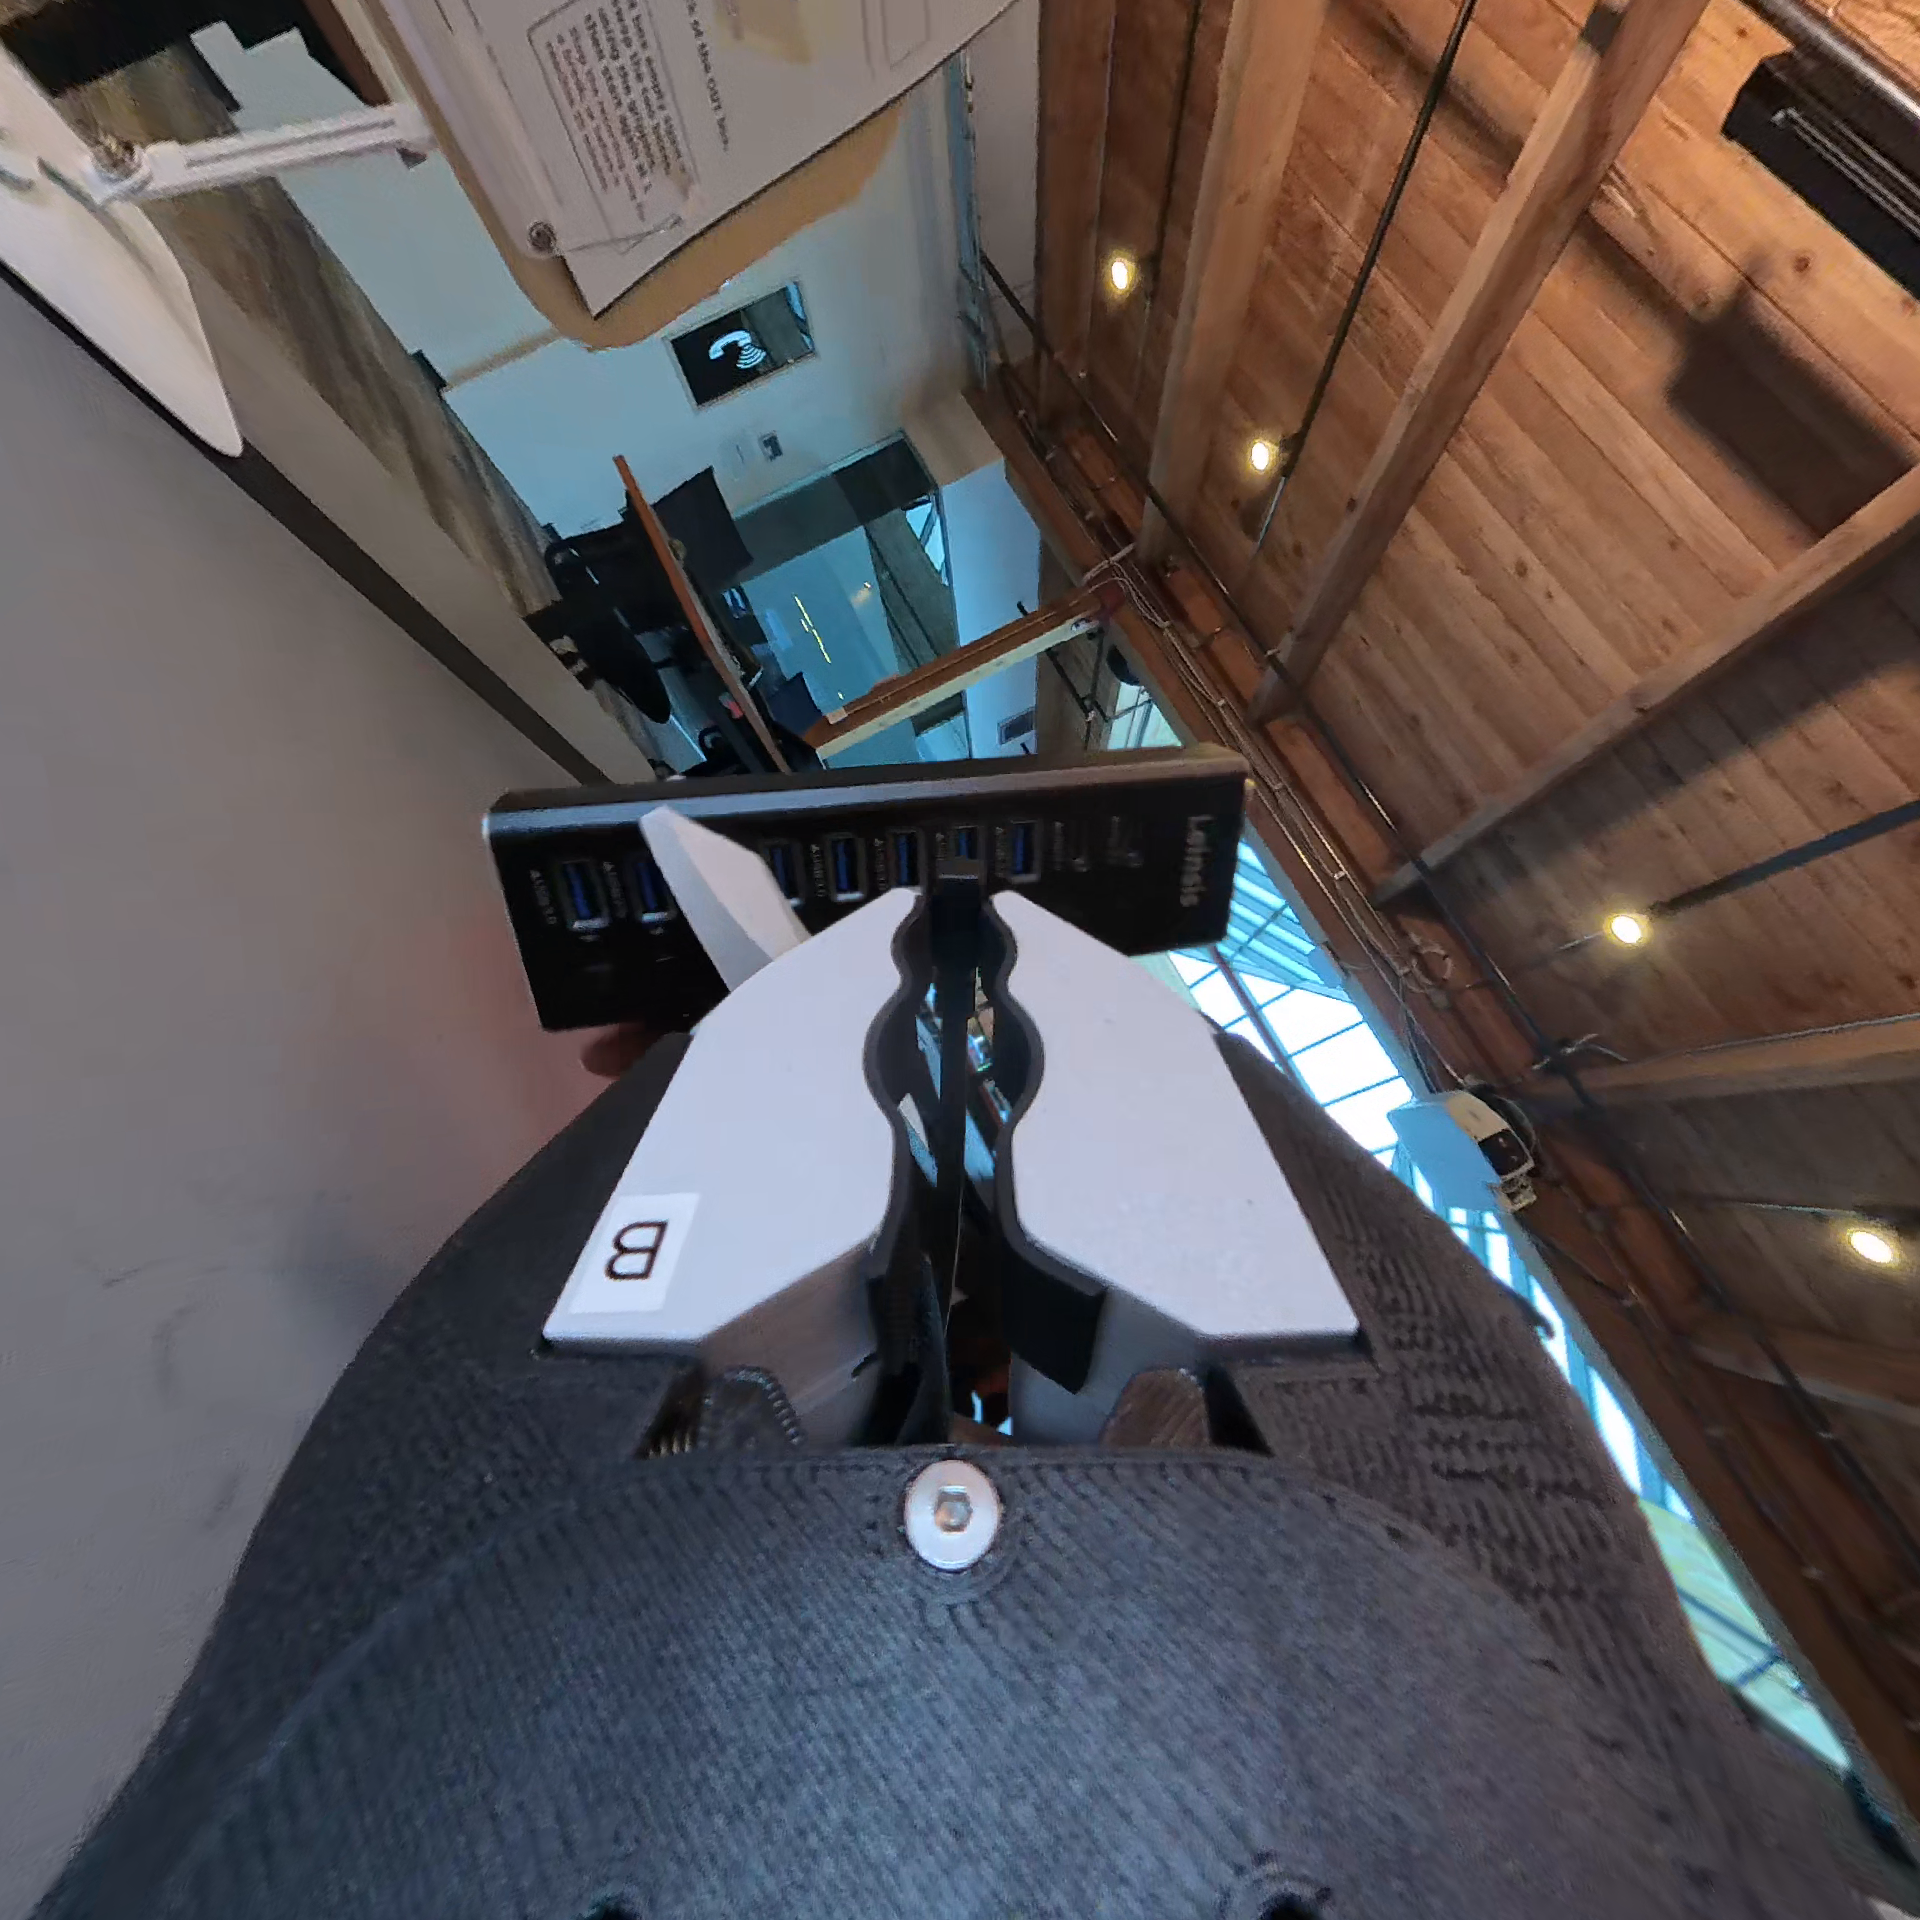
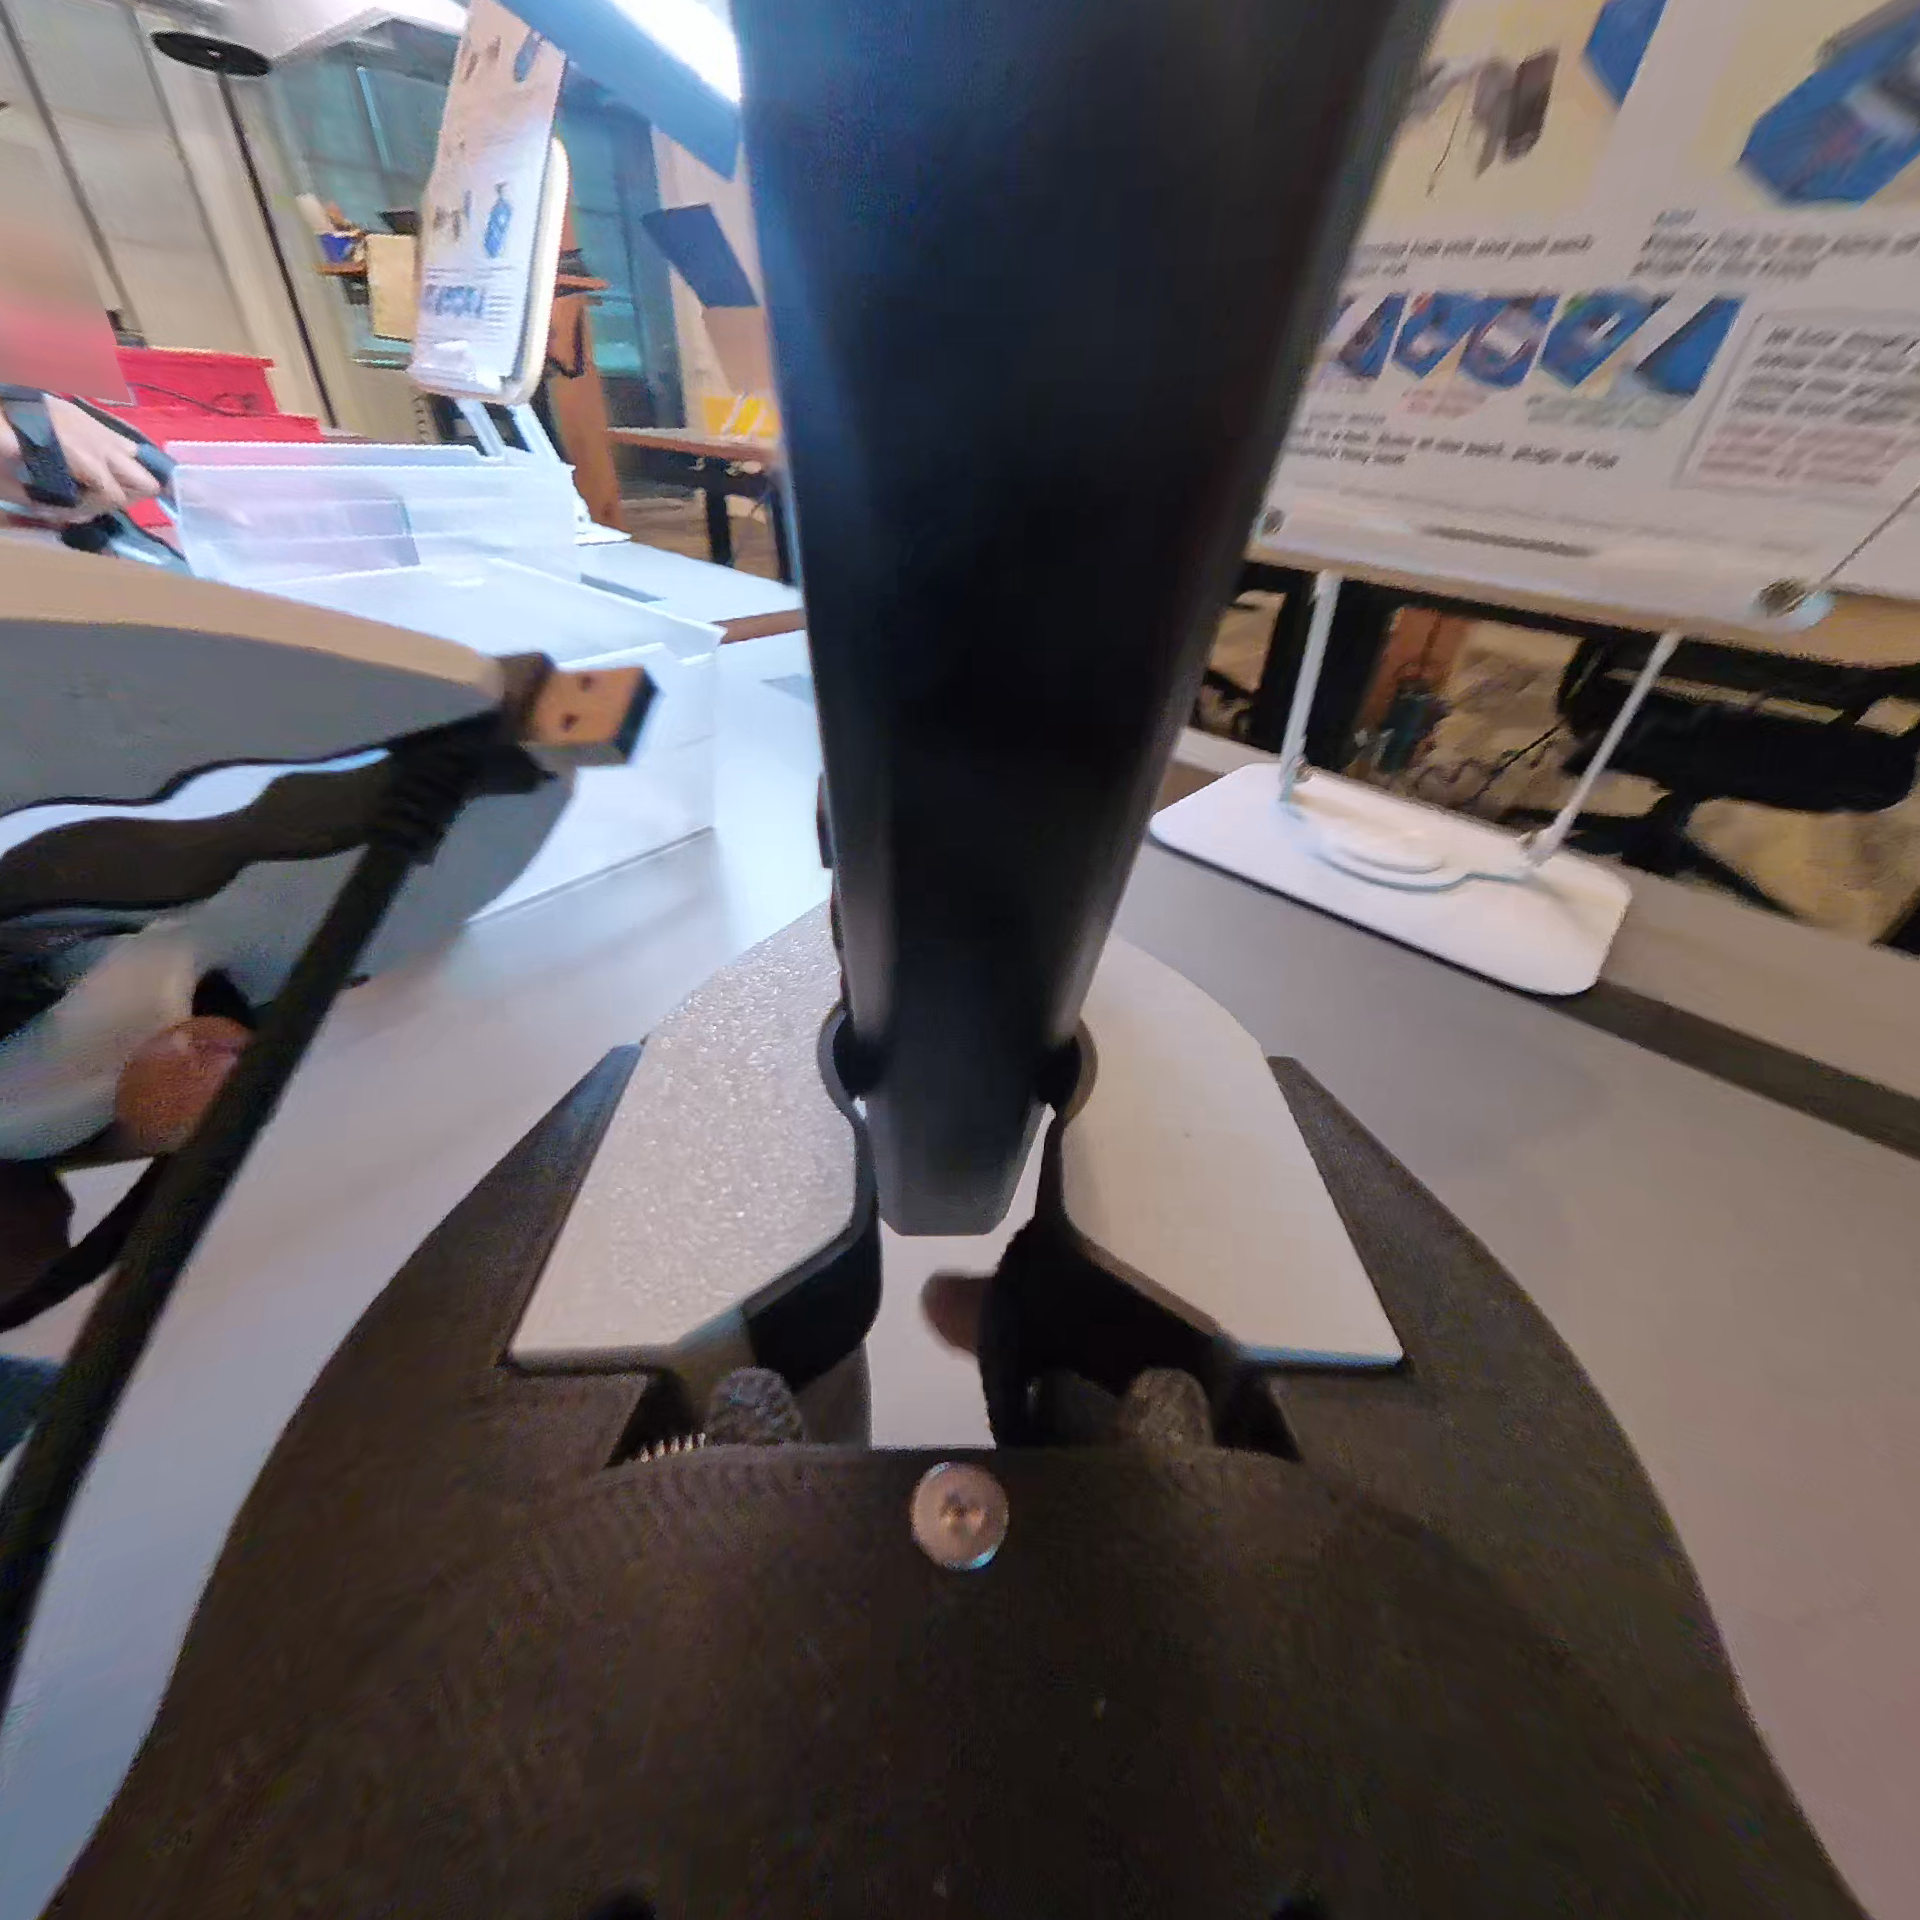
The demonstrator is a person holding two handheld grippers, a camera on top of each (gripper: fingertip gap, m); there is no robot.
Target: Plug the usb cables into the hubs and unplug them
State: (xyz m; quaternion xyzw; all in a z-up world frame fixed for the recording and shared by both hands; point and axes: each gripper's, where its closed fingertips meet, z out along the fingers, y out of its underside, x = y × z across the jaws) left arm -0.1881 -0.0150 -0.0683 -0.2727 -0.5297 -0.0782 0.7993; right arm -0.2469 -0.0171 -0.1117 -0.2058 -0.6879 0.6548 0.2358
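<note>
My right gripper is shut on the lower end of a long black USB hub and holds it upright above the table. In the left wrist view the hub lies crosswise with its row of blue ports facing me, and one white right finger crosses it. My left gripper is shut on a black USB cable. Its plug is lined up with a port near the hub's right end. In the right wrist view the plug sticks out of the left gripper, a short gap left of the hub.
A grey table lies below. A printed sign on a white stand is at the right back. Clear plastic boxes and a red bin stand at the left back, with a person's hand beside them. The gap from one gripper's tips to the other's is roughly 7 centimetres.
</note>
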